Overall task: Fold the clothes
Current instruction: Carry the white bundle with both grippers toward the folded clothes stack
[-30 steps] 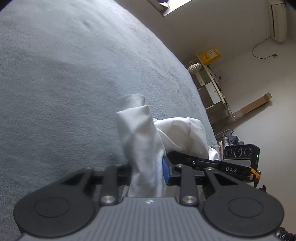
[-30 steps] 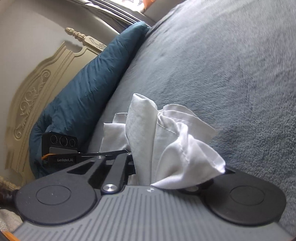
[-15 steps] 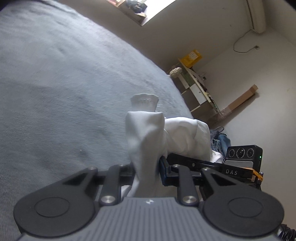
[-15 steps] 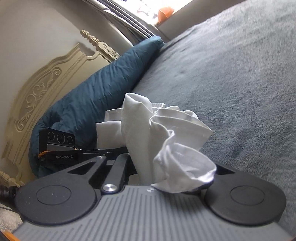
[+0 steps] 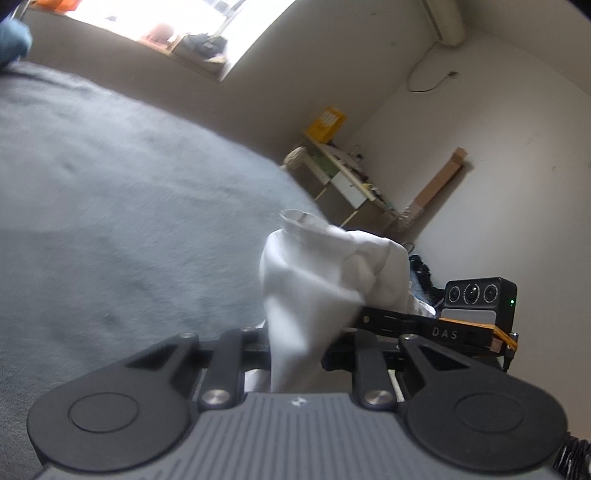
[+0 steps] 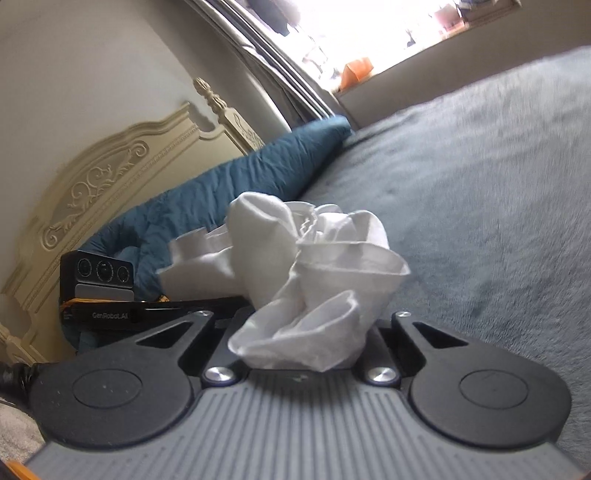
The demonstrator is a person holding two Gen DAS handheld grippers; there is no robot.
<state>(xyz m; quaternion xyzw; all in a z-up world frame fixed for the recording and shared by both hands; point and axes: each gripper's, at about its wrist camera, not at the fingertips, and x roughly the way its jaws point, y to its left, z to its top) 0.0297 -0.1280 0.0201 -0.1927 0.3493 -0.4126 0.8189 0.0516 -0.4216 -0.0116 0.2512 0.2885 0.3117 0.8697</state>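
Big grey bed cover (image 5: 122, 221) filling most of both views, fuzzy and a bit motion-blurred; cream carved headboard (image 6: 107, 184) off to the left in the right wrist view, with a long dark teal pillow (image 6: 229, 192) lying along it at the edge of the bed; bright window (image 6: 373, 33) behind, something orange on the sill, too washed out to name; in the left wrist view a pale wall (image 5: 498, 184), a cluttered shelf unit (image 5: 343, 177) with a yellow box (image 5: 327, 123) on top, and a long cardboard box (image 5: 439, 181) leaning in the corner.

White garment (image 5: 314, 288) bunched up between the two tools, lifted clear of the cover and gathered in crumpled folds; same garment (image 6: 314, 280) in the right wrist view, wadded up right over the jaws.

Left gripper (image 5: 295, 350) pinched on a thick twist of the white cloth, jaws having just been closing with the fabric between them; only a narrow gap, stuffed with cloth; right gripper (image 6: 306, 343) clamped nearly all the way together on another handful, fingertips buried under the wad so not actually visible; each tool's black body and camera block poking into the other's view, close alongside.
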